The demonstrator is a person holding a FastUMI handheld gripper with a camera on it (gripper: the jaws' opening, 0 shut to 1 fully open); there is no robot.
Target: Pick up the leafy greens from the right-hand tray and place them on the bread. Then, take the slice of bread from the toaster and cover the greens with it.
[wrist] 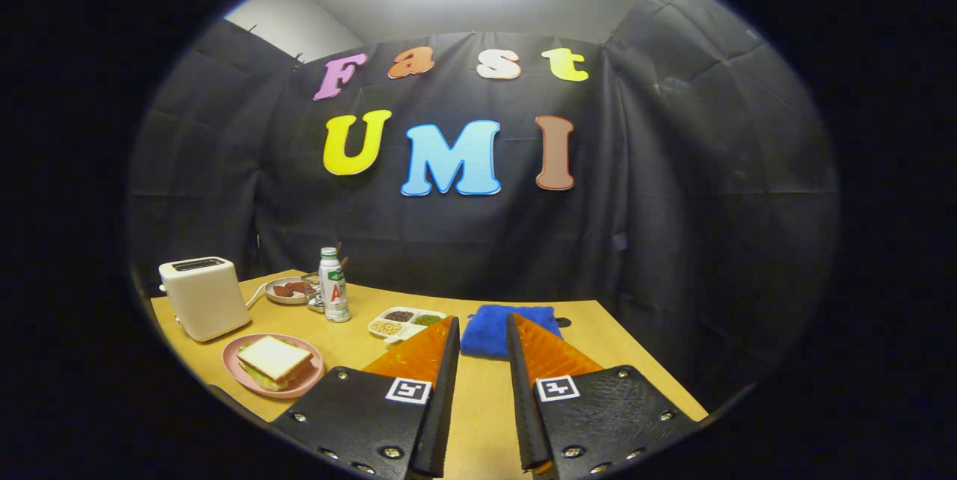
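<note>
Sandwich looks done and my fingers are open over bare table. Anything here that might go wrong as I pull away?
1. The bottle stands tall and narrow between the toaster and the divided snack tray; a sweep that way could topple it.
2. The gripper is open and holds nothing, with the blue cloth just ahead; moving forward could snag it.
3. The top bread slice lies loose on the pink plate; a bump may shift it.

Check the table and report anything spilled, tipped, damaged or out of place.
Nothing stands out. The white toaster and the white bottle stand upright, the sandwich with green leaves under its top slice lies flat on the pink plate, and the blue cloth lies just beyond the open, empty gripper.
</note>
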